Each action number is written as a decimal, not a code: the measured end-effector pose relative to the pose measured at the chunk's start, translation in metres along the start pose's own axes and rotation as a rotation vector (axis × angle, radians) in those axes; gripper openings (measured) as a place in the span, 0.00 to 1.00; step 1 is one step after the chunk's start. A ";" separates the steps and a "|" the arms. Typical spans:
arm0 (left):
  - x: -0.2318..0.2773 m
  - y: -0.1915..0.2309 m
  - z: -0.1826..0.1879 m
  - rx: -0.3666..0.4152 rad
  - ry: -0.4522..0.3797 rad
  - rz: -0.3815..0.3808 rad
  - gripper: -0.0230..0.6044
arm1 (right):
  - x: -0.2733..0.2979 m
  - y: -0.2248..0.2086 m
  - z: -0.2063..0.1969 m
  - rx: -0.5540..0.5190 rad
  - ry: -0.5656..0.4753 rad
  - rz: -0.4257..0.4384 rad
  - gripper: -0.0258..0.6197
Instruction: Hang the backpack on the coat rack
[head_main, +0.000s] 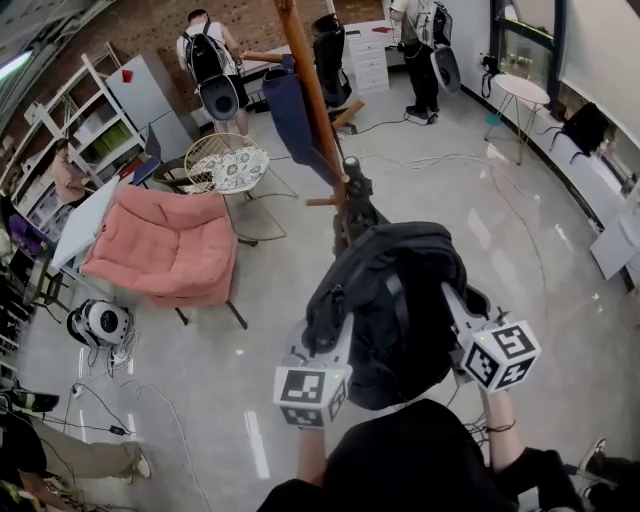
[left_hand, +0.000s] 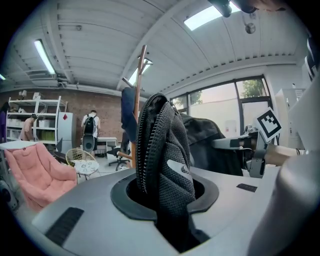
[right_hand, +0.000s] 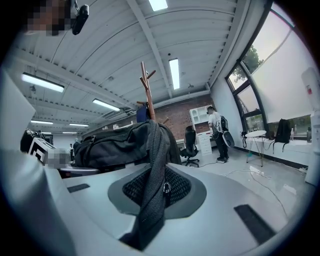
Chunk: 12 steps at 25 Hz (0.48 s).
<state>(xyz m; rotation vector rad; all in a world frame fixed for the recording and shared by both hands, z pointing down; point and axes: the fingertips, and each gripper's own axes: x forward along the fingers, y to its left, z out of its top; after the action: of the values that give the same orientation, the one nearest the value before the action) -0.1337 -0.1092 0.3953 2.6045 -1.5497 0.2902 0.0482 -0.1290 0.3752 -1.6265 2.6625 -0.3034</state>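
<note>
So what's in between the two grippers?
The black backpack. In the head view it sits between the left gripper and the right gripper, and each gripper is shut on a bit of it.

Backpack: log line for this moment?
black fabric backpack | left gripper, right gripper: shut on it | wooden coat rack: ahead | not hung

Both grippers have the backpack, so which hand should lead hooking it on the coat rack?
Probably right. The right gripper is shut on the strap of the backpack, which could loop over a peg; the coat rack stands straight ahead. The left gripper only pinches the zippered edge.
</note>
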 end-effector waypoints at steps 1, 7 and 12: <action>0.003 0.004 0.002 0.002 0.002 -0.003 0.22 | 0.004 0.000 0.002 0.000 0.000 -0.001 0.11; 0.027 0.022 0.015 0.001 -0.004 -0.007 0.22 | 0.032 -0.009 0.016 -0.009 -0.002 0.008 0.11; 0.059 0.026 0.020 -0.006 -0.002 0.010 0.22 | 0.059 -0.034 0.024 -0.009 0.001 0.025 0.11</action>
<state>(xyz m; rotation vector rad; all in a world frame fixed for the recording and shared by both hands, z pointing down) -0.1271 -0.1760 0.3875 2.5938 -1.5625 0.2827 0.0539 -0.2000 0.3634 -1.5939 2.6866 -0.2928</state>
